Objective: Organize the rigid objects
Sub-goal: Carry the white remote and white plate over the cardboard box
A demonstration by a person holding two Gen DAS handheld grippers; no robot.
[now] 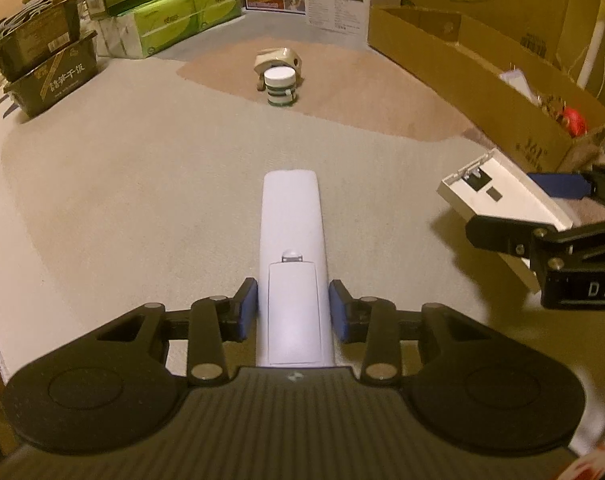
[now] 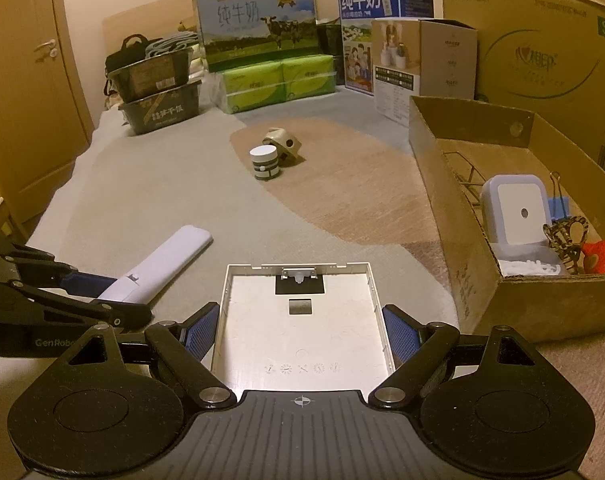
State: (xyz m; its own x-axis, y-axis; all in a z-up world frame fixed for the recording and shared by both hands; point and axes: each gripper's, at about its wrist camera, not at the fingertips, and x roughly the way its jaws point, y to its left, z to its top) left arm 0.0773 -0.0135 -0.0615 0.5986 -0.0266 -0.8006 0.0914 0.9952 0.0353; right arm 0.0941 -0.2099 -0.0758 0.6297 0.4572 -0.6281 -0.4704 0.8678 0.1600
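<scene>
My left gripper is shut on a white remote control, back side up, held above the carpet; both show in the right wrist view, gripper and remote. My right gripper is shut on a flat white rectangular panel, its inner side up; the panel also shows in the left wrist view. A white round jar and a beige tape dispenser stand on the carpet ahead. An open cardboard box lies to the right.
The cardboard box holds a white square device, a red ball and binder clips. Milk cartons, green tissue packs and dark trays line the back. A door is at the left.
</scene>
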